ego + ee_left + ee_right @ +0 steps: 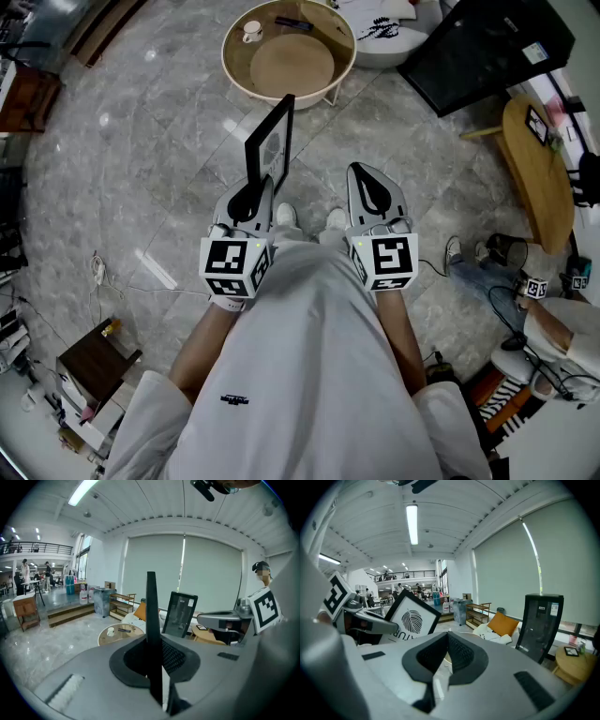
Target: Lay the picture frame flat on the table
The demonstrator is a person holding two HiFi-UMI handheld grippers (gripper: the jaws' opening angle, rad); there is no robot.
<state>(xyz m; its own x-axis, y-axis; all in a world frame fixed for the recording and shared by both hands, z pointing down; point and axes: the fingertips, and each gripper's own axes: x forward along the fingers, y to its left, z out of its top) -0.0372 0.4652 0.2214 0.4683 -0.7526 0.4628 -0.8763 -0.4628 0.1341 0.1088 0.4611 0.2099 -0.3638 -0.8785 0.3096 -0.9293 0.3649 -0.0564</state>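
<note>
Grey marble floor point(141, 141), left hand-held gripper point(251, 195) clamps picture frame point(272, 147), right hand-held gripper point(372, 192) closed

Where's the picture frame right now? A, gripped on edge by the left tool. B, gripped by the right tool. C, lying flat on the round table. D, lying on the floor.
A: the picture frame stands on edge between the jaws of the left tool, above the floor and not on the round table.
</note>
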